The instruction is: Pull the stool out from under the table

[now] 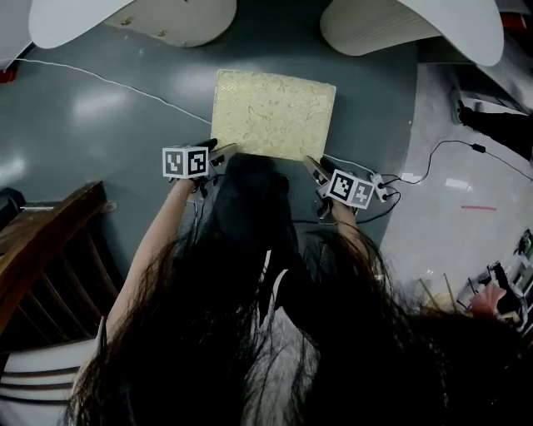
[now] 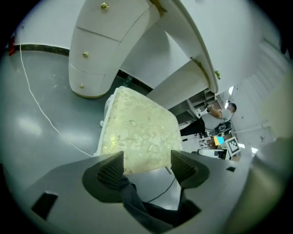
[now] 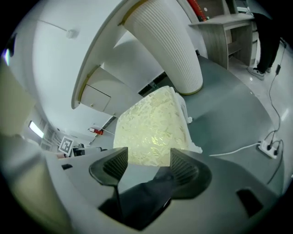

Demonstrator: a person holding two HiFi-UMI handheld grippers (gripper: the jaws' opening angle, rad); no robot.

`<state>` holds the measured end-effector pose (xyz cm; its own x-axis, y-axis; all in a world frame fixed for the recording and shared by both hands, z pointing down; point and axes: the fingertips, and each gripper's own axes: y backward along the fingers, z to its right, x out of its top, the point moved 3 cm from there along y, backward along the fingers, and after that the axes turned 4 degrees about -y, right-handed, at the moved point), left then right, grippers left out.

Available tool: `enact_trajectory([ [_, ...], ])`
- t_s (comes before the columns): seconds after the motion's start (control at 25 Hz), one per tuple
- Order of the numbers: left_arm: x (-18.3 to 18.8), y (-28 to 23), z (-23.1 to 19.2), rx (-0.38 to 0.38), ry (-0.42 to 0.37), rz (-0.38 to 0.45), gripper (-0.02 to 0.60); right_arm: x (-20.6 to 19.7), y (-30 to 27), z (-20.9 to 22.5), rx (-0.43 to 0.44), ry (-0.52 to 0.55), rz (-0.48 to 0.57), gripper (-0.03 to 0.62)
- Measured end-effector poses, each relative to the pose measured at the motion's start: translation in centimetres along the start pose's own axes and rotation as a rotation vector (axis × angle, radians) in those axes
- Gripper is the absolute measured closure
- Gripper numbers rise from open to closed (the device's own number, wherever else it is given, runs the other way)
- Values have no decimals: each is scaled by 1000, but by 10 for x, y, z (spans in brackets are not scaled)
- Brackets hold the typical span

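Stool (image 1: 275, 114) stands on the floor just ahead of both claws, its near edge beyond the jaw tips. It appears clear of the table (image 1: 408, 25) farther ahead. Left gripper (image 2: 146, 164) and right gripper (image 3: 147, 162) are each spread, with nothing between the jaws. Hazard: a pull with a shallow bite on the cushion edge would likely slip off. A cable (image 1: 108, 83) runs ahead-left of the left claw, and a dragged leg could snag it.
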<state>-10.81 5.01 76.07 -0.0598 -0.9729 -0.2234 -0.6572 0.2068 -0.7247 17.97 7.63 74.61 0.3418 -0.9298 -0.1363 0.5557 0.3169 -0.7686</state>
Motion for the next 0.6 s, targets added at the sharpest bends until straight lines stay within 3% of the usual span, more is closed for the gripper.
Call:
enact_trajectory([
  [0.04,43,1,12,-12,-16,-1,249,37,0,-19,15,-10,5,301],
  [0.16,229,5,51,-24,-77,8,249,197,-6,-89,52,-40,20,303],
  [0.24,299,14,80,-46,-115,40,249,258,3,-122,75,-40,47,303],
  [0.4,311,45,133,-126,-151,128,249,270,43,-156,113,8,107,303],
  [0.6,323,92,190,-143,-242,219,249,279,89,-201,153,130,150,303],
])
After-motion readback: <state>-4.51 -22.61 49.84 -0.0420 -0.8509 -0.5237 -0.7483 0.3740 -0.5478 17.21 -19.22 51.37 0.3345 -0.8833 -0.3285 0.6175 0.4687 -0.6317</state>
